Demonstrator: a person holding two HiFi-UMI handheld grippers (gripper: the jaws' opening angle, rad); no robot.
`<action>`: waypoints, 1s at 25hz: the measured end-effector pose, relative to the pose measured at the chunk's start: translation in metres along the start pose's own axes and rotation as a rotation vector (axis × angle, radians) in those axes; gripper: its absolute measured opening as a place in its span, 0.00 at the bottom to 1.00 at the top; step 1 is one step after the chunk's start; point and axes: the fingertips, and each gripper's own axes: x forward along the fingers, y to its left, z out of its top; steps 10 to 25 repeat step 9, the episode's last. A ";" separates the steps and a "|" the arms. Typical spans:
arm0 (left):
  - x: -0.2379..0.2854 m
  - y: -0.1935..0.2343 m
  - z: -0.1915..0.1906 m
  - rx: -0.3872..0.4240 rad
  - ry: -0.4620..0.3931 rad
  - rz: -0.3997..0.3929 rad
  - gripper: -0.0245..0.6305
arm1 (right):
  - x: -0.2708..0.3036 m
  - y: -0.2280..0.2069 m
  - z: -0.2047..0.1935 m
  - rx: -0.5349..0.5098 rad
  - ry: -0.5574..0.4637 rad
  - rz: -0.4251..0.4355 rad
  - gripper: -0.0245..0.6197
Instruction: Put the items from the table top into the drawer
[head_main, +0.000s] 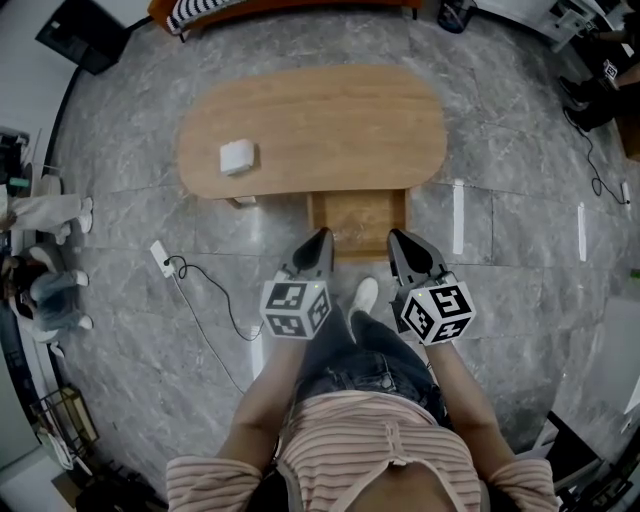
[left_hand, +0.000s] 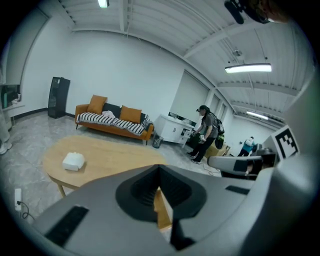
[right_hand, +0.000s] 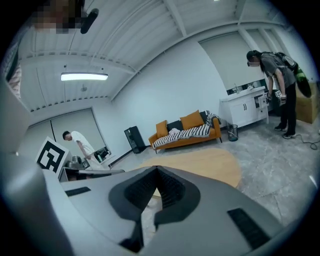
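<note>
A small white box (head_main: 238, 157) lies on the left part of the oval wooden table (head_main: 330, 120). It also shows in the left gripper view as the white box (left_hand: 73, 161) on the table (left_hand: 107, 155). Under the table's near edge an open wooden drawer (head_main: 358, 222) sticks out toward me. My left gripper (head_main: 322, 236) and right gripper (head_main: 397, 238) hover side by side just before the drawer, both shut and empty. The left gripper (left_hand: 159, 168) and the right gripper (right_hand: 157, 170) each show their tips meeting with nothing between them.
A power strip with a black cable (head_main: 163, 258) lies on the marble floor to the left. An orange sofa (left_hand: 112, 120) stands beyond the table. One person (left_hand: 205, 132) bends at a white cabinet and another person (right_hand: 80, 142) stands far off. My shoe (head_main: 364, 296) is below the drawer.
</note>
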 end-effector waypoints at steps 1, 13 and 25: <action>-0.002 0.000 0.002 0.003 -0.007 0.002 0.06 | -0.002 0.001 0.004 0.003 -0.015 0.001 0.05; -0.019 0.000 0.018 0.006 -0.063 0.007 0.06 | -0.016 0.018 0.024 -0.038 -0.084 0.016 0.05; -0.019 0.000 0.018 0.006 -0.063 0.007 0.06 | -0.016 0.018 0.024 -0.038 -0.084 0.016 0.05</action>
